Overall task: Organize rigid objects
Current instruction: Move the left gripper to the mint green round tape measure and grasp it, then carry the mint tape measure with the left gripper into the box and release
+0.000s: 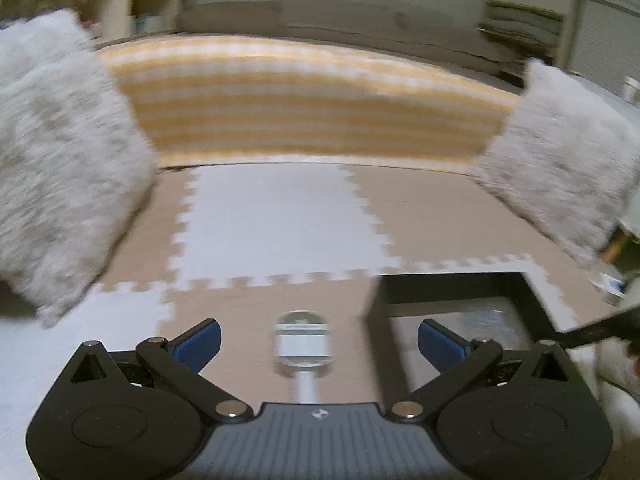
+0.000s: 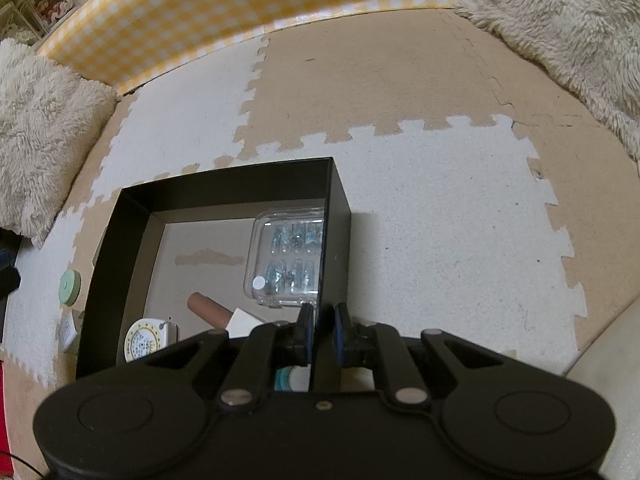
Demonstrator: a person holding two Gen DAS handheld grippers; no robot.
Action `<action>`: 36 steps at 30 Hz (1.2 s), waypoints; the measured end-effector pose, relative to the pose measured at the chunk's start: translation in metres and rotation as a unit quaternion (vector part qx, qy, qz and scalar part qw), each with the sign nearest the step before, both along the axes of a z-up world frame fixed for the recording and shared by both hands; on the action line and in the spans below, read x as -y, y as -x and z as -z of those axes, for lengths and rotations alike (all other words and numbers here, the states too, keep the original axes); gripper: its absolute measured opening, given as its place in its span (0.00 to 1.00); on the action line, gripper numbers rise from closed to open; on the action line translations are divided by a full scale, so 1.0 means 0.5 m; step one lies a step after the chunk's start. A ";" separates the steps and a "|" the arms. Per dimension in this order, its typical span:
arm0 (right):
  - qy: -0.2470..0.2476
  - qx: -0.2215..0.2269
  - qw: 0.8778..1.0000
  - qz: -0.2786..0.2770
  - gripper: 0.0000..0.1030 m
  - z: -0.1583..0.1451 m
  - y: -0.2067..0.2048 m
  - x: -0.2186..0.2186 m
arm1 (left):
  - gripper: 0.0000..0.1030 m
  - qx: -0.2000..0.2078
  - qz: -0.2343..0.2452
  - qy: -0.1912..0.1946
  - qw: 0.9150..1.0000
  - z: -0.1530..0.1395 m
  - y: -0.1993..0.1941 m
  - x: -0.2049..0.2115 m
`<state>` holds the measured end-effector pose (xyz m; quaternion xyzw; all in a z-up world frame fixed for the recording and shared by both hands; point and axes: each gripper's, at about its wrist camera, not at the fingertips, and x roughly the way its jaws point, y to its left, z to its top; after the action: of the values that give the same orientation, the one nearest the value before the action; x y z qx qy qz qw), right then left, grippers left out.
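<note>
Down on the foam puzzle mat (image 2: 440,200), tan and white tiles. Right gripper (image 2: 322,336) pinched together on the right wall of the black box (image 2: 224,184), one blue pad inside that wall and one outside. Inside the box, against the same wall: a clear plastic case (image 2: 286,256) of small bluish pieces. Nearer, on the box floor: a brown cylinder (image 2: 208,308) lying tilted, a round pale-yellow dial-faced thing (image 2: 144,342) at the near left corner. Outside the box's left wall, a small green round item (image 2: 70,286) on the mat.

Left gripper (image 1: 319,342) spread wide, blue pads (image 1: 198,342) well apart, nothing between them (view blurred). Beyond and between the pads, a small clear cylinder with a white band (image 1: 303,344) lying on a tan tile, just left of the box. Far side: yellow checked panel (image 1: 312,100), fluffy grey cushions (image 1: 60,160) at left and right.
</note>
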<state>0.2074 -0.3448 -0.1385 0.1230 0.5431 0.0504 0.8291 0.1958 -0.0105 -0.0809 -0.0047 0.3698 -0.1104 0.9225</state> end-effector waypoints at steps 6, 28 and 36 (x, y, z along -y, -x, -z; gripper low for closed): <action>0.003 -0.001 1.000 -0.002 0.11 0.000 0.001 -0.001 | 1.00 -0.030 -0.072 -0.020 0.997 0.047 -0.033 -0.068; 0.009 -0.003 1.000 -0.005 0.11 -0.001 0.002 -0.009 | 0.61 -0.085 -0.153 -0.042 0.984 0.194 -0.074 -0.134; 0.008 -0.004 1.000 -0.003 0.11 -0.001 0.003 -0.011 | 0.49 -0.079 -0.148 -0.027 0.985 0.185 -0.072 -0.129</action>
<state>0.2061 -0.3393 -0.1379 0.1145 0.5472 0.0481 0.8277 0.2320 0.0542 -0.1732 -0.0434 0.4399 0.0383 0.8962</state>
